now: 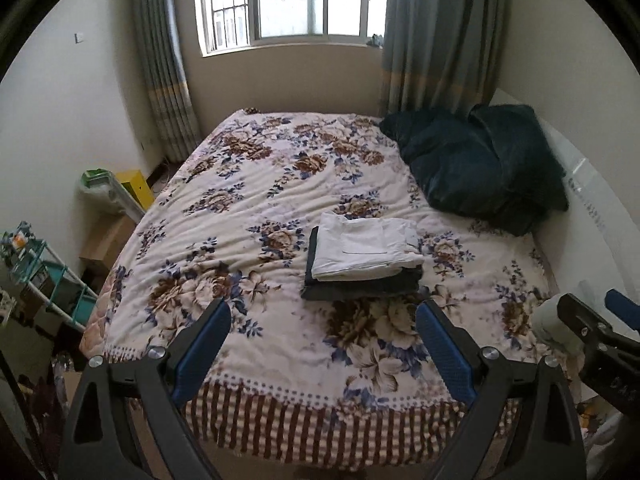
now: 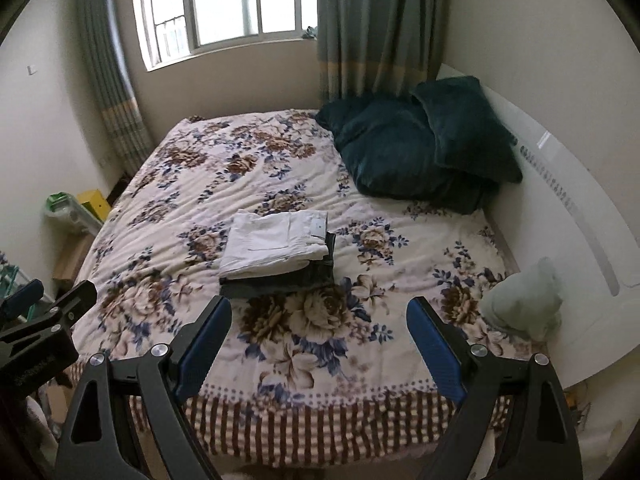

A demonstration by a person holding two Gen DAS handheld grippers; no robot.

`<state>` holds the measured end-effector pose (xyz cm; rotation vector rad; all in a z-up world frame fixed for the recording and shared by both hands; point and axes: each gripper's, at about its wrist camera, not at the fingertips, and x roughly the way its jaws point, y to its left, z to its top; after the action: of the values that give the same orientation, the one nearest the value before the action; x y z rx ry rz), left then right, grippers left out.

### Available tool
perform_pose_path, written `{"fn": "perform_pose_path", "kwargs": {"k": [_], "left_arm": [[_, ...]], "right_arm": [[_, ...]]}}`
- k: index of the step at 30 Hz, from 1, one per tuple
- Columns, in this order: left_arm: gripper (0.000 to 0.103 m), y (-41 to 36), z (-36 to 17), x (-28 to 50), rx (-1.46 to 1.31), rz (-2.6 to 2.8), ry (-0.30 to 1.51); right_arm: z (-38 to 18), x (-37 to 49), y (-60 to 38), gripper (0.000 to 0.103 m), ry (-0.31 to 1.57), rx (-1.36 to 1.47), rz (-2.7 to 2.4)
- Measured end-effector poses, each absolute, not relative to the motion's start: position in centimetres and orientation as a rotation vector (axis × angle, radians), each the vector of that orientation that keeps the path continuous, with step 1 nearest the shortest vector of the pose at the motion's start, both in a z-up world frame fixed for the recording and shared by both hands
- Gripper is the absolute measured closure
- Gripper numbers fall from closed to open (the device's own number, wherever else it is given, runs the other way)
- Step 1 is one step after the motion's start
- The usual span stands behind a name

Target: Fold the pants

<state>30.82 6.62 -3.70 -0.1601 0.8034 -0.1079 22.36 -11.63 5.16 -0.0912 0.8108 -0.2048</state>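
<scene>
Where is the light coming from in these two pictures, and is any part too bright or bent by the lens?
Left wrist view: daylight enters through the window, whose panes are blown out white; the walls bow at the fisheye edges. Right wrist view: same overexposed window, the curtain curves strongly, and the folded white pants stay clearly readable.

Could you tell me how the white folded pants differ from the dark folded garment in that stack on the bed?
The white folded pants lie on top; the dark grey folded garment lies underneath, on the floral bedspread. The white pants show most of their upper face with a pocket seam; the dark garment shows only its edges. The dark garment's outline reaches slightly beyond the white pants. Both are folded flat.
</scene>
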Motion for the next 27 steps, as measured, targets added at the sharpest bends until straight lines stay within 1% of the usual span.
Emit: {"fn": "perform_pose_path", "kwargs": {"k": [5,12,18,23,24,25,27], "left_arm": [[0.008,7.7,-0.7,26.8,-0.164,-0.098,0.77],[0.008,8.9,2.8,22.9,-0.133,-0.087,0.704],[0.008,9.5,4.4,21.4,-0.123,-0.083,0.667],[0.008,9.6,4.7,21.7,-0.122,-0.073,0.65],[0.008,9.7,4.6,21.9,-0.127,-0.072,0.651],[0.007,9.6,4.5,22.2,-0.13,-0.074,0.649],[0.0,9.4,4.2,23.2,-0.128,-0.077,0.652]], "right_arm": [[9.5,17.0,-10.4,0.012,0.772,-0.1,-0.199],[14.7,12.4,-8.0,0.012,0.703,-0.127,-0.189],[17.1,10.2,-6.8,0.012,0.676,-0.114,-0.164],[17.7,10.2,-7.0,0.011,0.674,-0.099,-0.166],[17.8,10.6,-7.3,0.009,0.666,-0.101,-0.175],[17.8,11.0,-7.5,0.009,0.661,-0.101,-0.181],[17.6,12.2,-8.0,0.008,0.656,-0.097,-0.187]]}}
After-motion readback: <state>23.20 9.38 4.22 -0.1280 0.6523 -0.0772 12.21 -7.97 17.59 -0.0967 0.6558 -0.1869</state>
